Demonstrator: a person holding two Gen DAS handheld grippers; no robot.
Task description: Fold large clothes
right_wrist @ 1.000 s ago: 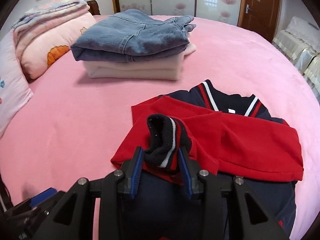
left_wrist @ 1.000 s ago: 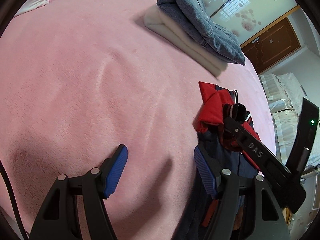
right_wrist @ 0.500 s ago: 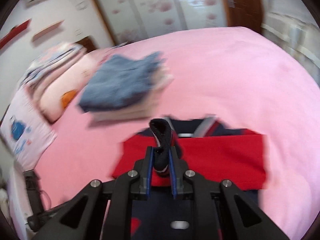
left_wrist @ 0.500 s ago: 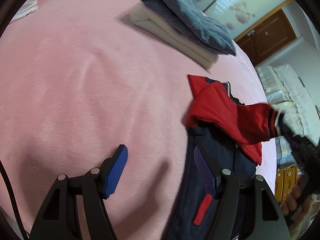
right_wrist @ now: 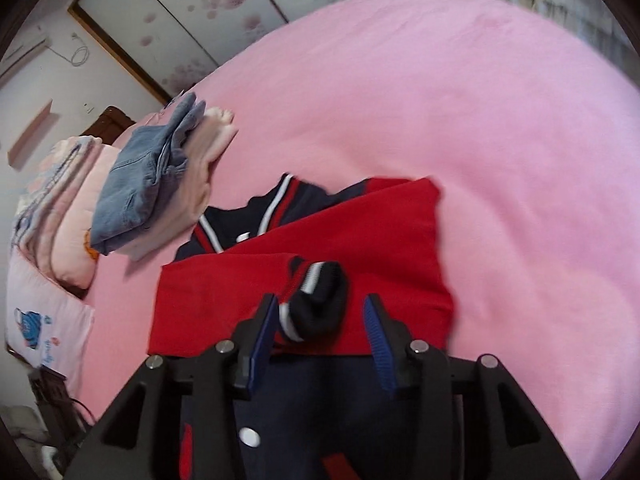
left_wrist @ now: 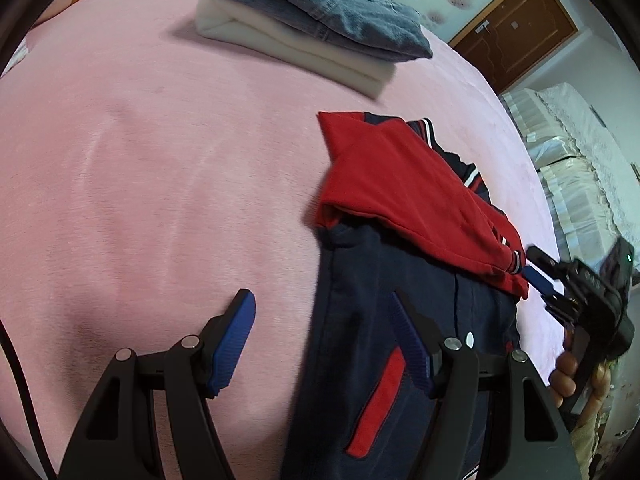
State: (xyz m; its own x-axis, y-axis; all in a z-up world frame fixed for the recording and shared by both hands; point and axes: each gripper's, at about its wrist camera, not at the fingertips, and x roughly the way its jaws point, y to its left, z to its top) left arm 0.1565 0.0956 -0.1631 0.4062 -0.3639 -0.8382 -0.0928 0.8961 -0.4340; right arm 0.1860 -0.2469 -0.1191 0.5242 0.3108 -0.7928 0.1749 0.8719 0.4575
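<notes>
We work on the jacket [right_wrist: 320, 248], which lies on the pink bed [right_wrist: 500, 140] just beside the stack of folded clothes [right_wrist: 160, 176]. Its red sleeve [left_wrist: 408, 196] is laid across the navy body, the striped cuff [right_wrist: 316, 304] at the jacket's far side edge. The right tool [right_wrist: 320, 328] is opening; the cuff sits between its pads without being pressed. We should withdraw it straight back so the cuff does not drag off the body. The left tool [left_wrist: 324, 336] stands spread and empty, straddling the near side edge of the jacket. In our judgement the next fold needs both sleeves flat and the side edges parallel first.
</notes>
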